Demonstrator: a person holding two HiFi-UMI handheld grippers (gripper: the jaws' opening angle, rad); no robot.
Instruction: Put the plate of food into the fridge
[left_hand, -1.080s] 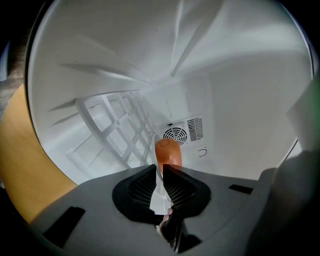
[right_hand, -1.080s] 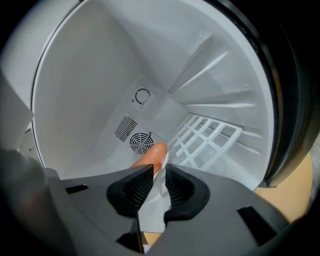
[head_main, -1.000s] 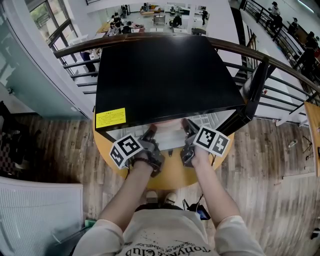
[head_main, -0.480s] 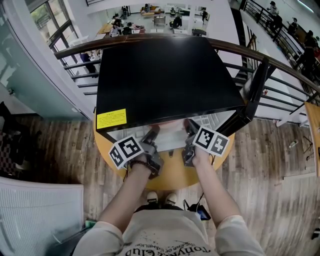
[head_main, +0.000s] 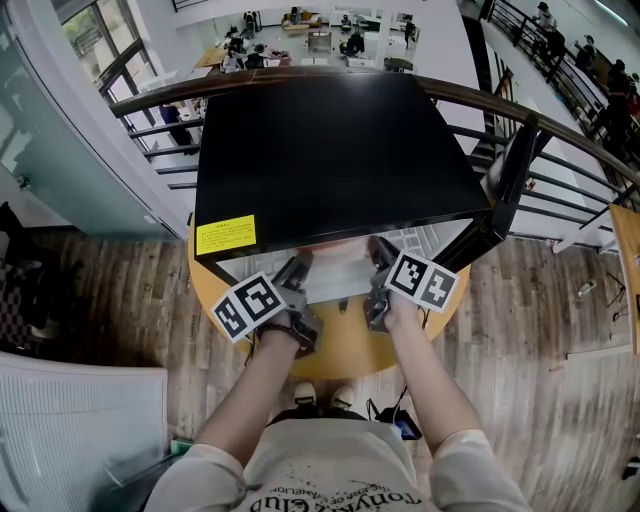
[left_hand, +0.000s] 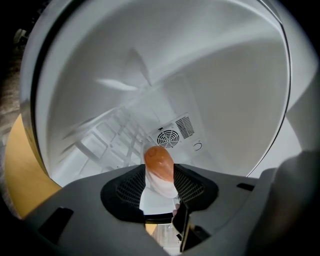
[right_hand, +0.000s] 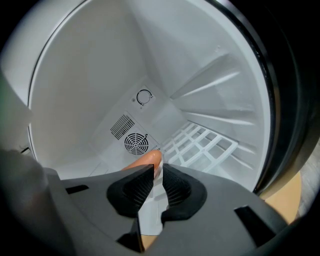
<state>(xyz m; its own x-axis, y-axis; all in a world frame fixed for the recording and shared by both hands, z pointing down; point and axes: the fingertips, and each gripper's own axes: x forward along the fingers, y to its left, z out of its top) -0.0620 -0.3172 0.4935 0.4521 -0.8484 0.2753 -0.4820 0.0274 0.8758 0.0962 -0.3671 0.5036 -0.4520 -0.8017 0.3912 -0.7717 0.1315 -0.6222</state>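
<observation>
A black mini fridge (head_main: 330, 150) stands on a round yellow table (head_main: 345, 350) with its door (head_main: 510, 190) swung open to the right. Both grippers reach into its white inside. A white plate (left_hand: 157, 192) carrying an orange sausage (left_hand: 159, 160) lies low in the fridge. My left gripper (left_hand: 159, 171) is at the plate's left rim; its jaws are opening and stand wide, with the rim still between them. My right gripper (right_hand: 157, 172) is shut on the plate's (right_hand: 150, 217) right rim, with the sausage (right_hand: 145, 161) just beyond its pads.
A white wire shelf (right_hand: 200, 142) lies to the right inside, and a round fan vent (right_hand: 136, 144) sits on the back wall. A railing (head_main: 560, 130) runs behind the fridge. The floor is wooden (head_main: 100, 300).
My left gripper's jaws have spread apart off the plate's rim, and that hand has drawn slightly back and left. The right gripper has stayed in place on the plate.
</observation>
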